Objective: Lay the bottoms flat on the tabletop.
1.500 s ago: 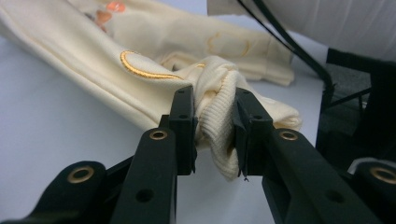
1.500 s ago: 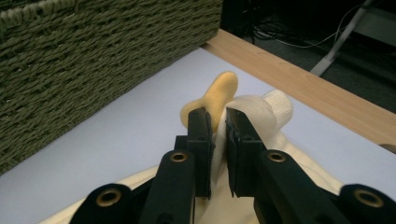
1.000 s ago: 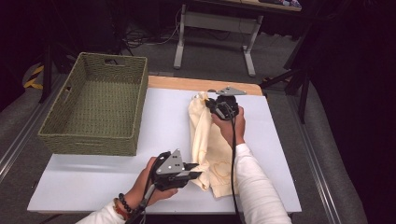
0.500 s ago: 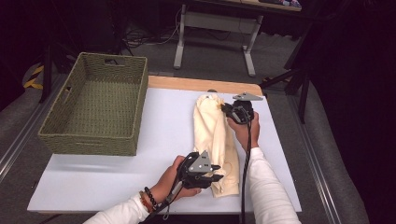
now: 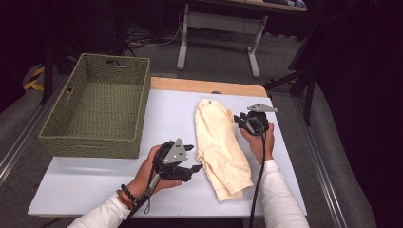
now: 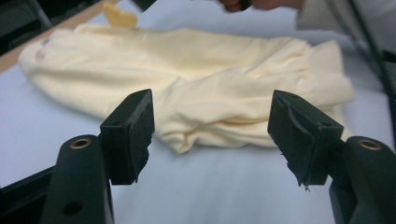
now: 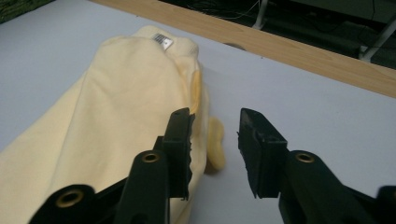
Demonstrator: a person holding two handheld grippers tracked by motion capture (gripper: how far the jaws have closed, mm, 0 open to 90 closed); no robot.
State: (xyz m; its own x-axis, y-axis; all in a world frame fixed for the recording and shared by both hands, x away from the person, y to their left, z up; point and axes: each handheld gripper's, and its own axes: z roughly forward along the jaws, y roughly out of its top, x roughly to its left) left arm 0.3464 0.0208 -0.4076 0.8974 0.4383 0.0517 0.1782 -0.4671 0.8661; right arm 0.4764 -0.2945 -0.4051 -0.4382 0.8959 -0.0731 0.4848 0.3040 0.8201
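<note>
A pale yellow garment (image 5: 219,142) lies folded into a long strip on the white table (image 5: 90,178), collar label at the far end (image 7: 162,40). My left gripper (image 5: 194,167) hovers just left of the garment's near end. Its jaws have just been opening and stand wide apart with nothing between them, the cloth (image 6: 210,88) lying just beyond. My right gripper (image 5: 239,121) sits at the garment's right edge. Its jaws have also just been opening. They stand apart over a small fold of cloth (image 7: 215,142), and the pads do not press on it.
A woven green basket (image 5: 95,111) stands empty at the table's far left. A wooden strip (image 5: 204,86) runs along the far edge. Metal desk legs (image 5: 254,47) and cables are on the floor behind. A person's forearms enter from the bottom.
The garment went from a wider, partly lifted shape to a narrow flat strip. My right gripper moved right and let go of the cloth. My left gripper swung right, then back left, jaws opening.
</note>
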